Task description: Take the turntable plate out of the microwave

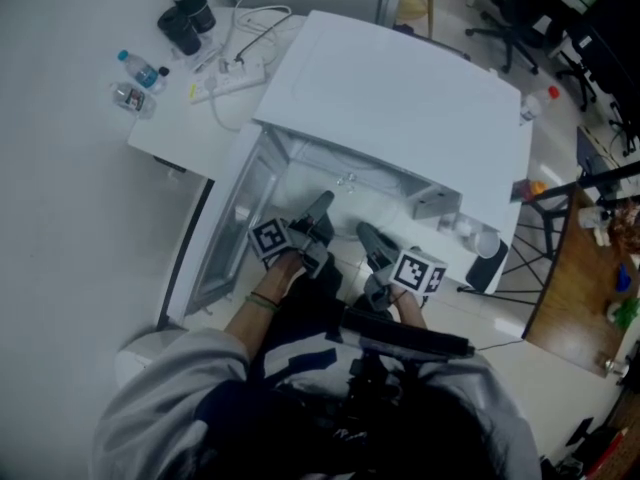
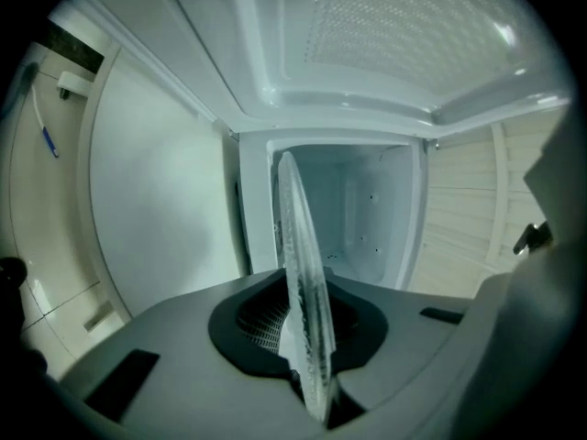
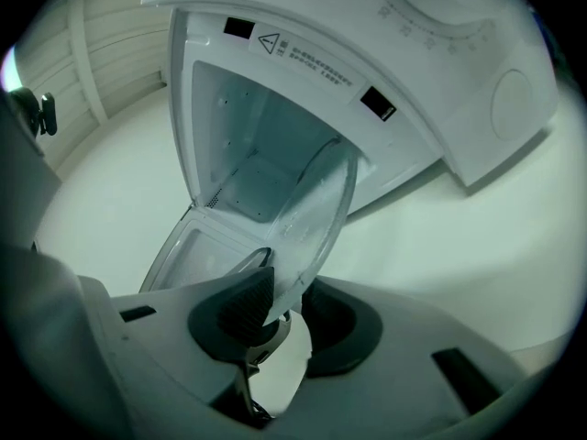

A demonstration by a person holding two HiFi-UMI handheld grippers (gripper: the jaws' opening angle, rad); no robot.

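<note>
Microwave sits on a white table, centre of the head view, with its door swung open at the left; both grippers sit at the mouth of the cavity, lower centre of that frame. Left gripper: in its own view the jaws are closed tight on the glass plate, which is seen edge-on at frame centre, running from the pads up in front of the open cavity; the rim is pinched with no gap visible on either side. Right gripper: in its own view the jaws stand apart, wider than the rim needs; the plate passes between them, tilted, rising toward the upper right across the cavity opening; the rim lies just beside the left-hand pad, and a gap shows lower down between the two pads, so no firm grip is seen on this side. Door appears at centre left of the right gripper view, below the cavity. Whether the plate is wholly clear of the cavity cannot be told.
</note>
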